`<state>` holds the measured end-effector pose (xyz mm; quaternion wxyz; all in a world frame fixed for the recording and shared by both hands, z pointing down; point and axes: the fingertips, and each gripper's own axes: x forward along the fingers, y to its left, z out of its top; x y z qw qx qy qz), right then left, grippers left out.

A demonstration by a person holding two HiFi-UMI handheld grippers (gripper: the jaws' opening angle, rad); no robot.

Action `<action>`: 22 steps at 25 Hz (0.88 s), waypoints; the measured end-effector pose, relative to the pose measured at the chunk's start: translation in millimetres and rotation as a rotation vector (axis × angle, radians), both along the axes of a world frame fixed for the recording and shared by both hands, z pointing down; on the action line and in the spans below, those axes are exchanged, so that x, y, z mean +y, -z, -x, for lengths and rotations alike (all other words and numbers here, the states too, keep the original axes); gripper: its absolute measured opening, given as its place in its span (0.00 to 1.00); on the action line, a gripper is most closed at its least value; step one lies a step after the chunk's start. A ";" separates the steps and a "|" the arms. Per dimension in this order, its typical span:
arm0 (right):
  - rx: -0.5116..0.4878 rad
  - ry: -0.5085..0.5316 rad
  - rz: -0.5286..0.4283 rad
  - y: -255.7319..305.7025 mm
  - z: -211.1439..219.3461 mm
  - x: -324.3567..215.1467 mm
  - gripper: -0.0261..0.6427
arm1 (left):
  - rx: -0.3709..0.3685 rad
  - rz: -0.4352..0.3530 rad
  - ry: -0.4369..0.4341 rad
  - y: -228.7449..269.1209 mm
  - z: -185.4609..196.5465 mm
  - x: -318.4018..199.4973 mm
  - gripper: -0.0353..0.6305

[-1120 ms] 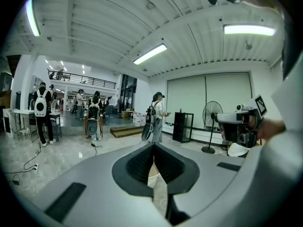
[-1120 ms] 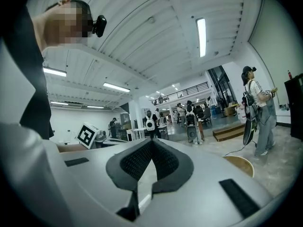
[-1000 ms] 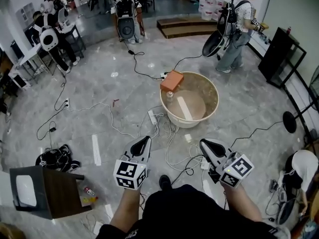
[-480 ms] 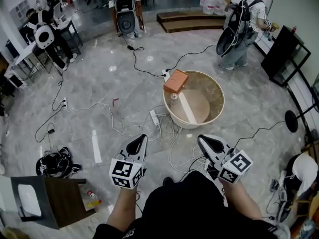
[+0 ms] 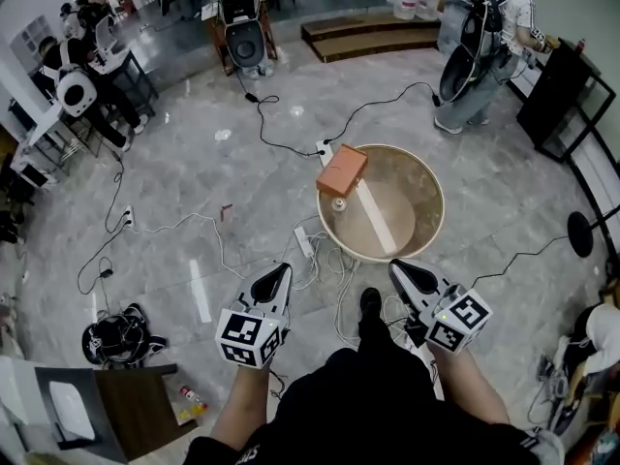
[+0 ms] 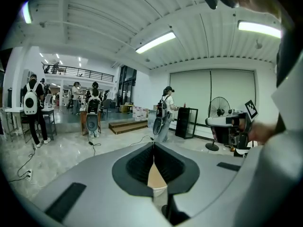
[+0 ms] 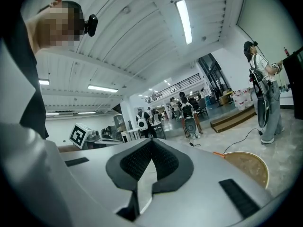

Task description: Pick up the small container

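A small clear container (image 5: 339,204) stands inside a round beige tub (image 5: 426,177) on the floor, right next to an orange box (image 5: 341,170) lying over the tub's left rim. A white strip lies across the tub's bottom. My left gripper (image 5: 279,271) and right gripper (image 5: 397,267) hover side by side short of the tub, both pointing at it, both shut with nothing in them. In the left gripper view the jaws (image 6: 154,145) meet tip to tip. The right gripper view shows its jaws (image 7: 151,143) closed too, with the tub's rim (image 7: 248,167) low at the right.
Cables and power strips (image 5: 304,242) trail over the marble floor between me and the tub. A dark side table (image 5: 126,410) stands at lower left. A person with a backpack (image 5: 494,37) is by a black shelf (image 5: 572,95) at upper right. A fan base (image 5: 581,232) sits at right.
The person has stepped forward, so the tub lies closer to both grippers and lower in the view. Both grippers stay shut and level.
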<state>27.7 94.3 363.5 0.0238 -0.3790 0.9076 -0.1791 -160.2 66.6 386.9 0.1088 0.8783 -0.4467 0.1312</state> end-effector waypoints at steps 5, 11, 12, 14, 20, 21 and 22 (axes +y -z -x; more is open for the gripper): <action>-0.007 0.045 0.007 -4.4 -32.3 -96.4 0.06 | 0.003 0.027 0.027 -4.2 -36.1 -85.5 0.08; 0.002 0.106 0.020 -3.8 -73.9 -196.6 0.06 | 0.004 0.044 0.037 -1.9 -86.9 -173.3 0.08; 0.004 0.119 0.021 -4.0 -77.8 -208.6 0.06 | 0.010 0.046 0.043 -1.3 -92.9 -184.6 0.08; 0.007 0.144 0.026 -5.7 -81.8 -227.7 0.06 | 0.022 0.047 0.055 -0.3 -101.9 -203.2 0.08; -0.007 0.154 0.045 -13.6 -84.0 -253.5 0.06 | 0.018 0.061 0.067 -7.6 -107.1 -229.7 0.08; -0.006 0.154 0.047 -14.2 -82.9 -256.5 0.06 | 0.019 0.058 0.067 -6.6 -105.7 -234.3 0.08; -0.003 0.153 0.049 -14.9 -81.9 -259.2 0.06 | 0.021 0.054 0.066 -5.3 -104.8 -238.6 0.08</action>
